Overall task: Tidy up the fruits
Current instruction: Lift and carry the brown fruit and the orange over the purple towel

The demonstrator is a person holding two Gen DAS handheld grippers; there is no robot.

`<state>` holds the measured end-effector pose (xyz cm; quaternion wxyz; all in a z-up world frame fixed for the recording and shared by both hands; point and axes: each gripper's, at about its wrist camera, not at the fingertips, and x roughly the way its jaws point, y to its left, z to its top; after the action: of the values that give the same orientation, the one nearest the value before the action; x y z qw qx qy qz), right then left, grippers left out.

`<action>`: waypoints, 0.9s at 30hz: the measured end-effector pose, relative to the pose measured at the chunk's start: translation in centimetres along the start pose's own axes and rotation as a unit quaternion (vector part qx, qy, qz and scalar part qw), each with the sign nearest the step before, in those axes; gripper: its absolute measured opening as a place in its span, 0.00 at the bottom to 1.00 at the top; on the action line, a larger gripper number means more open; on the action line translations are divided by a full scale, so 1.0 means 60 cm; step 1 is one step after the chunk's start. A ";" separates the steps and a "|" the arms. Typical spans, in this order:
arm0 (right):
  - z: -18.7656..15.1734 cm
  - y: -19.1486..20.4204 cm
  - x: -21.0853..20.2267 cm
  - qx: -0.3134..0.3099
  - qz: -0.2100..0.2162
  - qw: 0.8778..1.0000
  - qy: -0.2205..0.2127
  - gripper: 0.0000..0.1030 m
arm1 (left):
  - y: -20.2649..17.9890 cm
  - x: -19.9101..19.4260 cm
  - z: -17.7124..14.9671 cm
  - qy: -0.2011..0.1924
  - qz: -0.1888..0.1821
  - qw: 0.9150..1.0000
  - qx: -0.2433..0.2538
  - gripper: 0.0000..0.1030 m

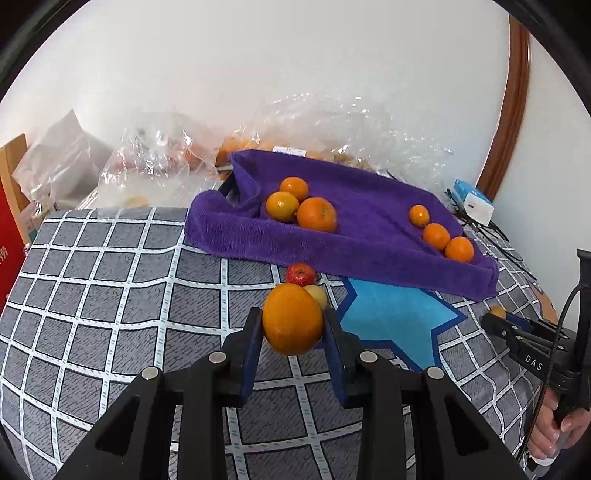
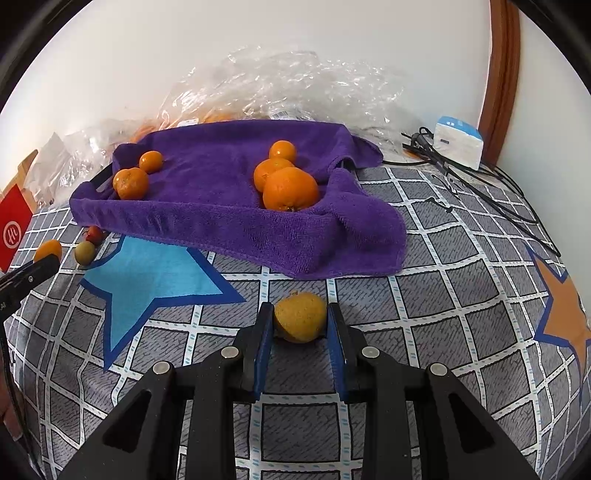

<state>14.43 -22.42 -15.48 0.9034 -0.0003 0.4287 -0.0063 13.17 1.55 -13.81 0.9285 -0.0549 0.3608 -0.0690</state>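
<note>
- Between the blue pads of the left gripper (image 1: pixel 292 325) sits a large round orange (image 1: pixel 292 323); both pads press its sides, so the claw is clamped on it.
- Just beyond that orange, past the fingertips, lie a small yellow-green fruit (image 1: pixel 317 295) and a small red apple-like fruit (image 1: pixel 301 274), both on the grey checked cloth (image 1: pixel 110 295).
- Farther ahead of the left claw a purple towel-lined tray (image 1: pixel 369 236) holds two groups of oranges: three at its left (image 1: pixel 317 214) and three smaller ones along its right edge (image 1: pixel 436 236).
- Off to the right of the left claw the right gripper (image 2: pixel 300 318) shows in side view, with a person's hand (image 1: pixel 561 424) on its handle.
- Between the right gripper's blue pads is a dull yellow, rough-skinned fruit (image 2: pixel 300 317), resting on the cloth with both pads against its sides; this claw too is narrowed onto its fruit.
- Directly ahead of the right claw the purple towel's draped corner hangs onto the cloth; a big orange (image 2: pixel 290 189) lies in the tray corner nearest it.
- Left of the right claw a blue star print (image 2: pixel 147 273) marks the cloth.
- Behind the tray, crumpled clear plastic bags (image 2: pixel 295 85) lie against the white wall (image 2: pixel 258 29).
- Far right of the tray, a white and blue box (image 2: pixel 458 142) sits beside black cables (image 2: pixel 480 184).
</note>
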 end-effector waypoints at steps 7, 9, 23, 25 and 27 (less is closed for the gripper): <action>-0.001 0.000 -0.003 0.002 -0.003 1.000 -0.003 0.27 | 0.004 -0.004 -0.003 -0.009 0.005 1.000 -0.007 0.30; -0.001 -0.003 -0.003 0.008 -0.004 1.000 -0.003 0.27 | 0.003 -0.004 -0.002 -0.008 0.006 1.000 -0.007 0.30; -0.003 -0.006 -0.010 0.015 0.002 1.000 -0.012 0.27 | -0.026 -0.016 -0.007 -0.023 0.007 0.999 0.038 0.30; -0.002 -0.006 -0.011 0.016 0.004 1.000 -0.014 0.27 | -0.027 -0.022 -0.008 -0.031 0.007 0.999 0.039 0.30; -0.002 -0.006 -0.013 0.016 0.006 1.000 -0.016 0.27 | -0.027 -0.027 -0.009 -0.039 0.012 0.998 0.038 0.30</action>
<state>13.84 -22.76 -14.98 0.9102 0.0167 0.4139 -0.0082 11.49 0.20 -12.91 0.9441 -0.0176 0.3217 -0.0698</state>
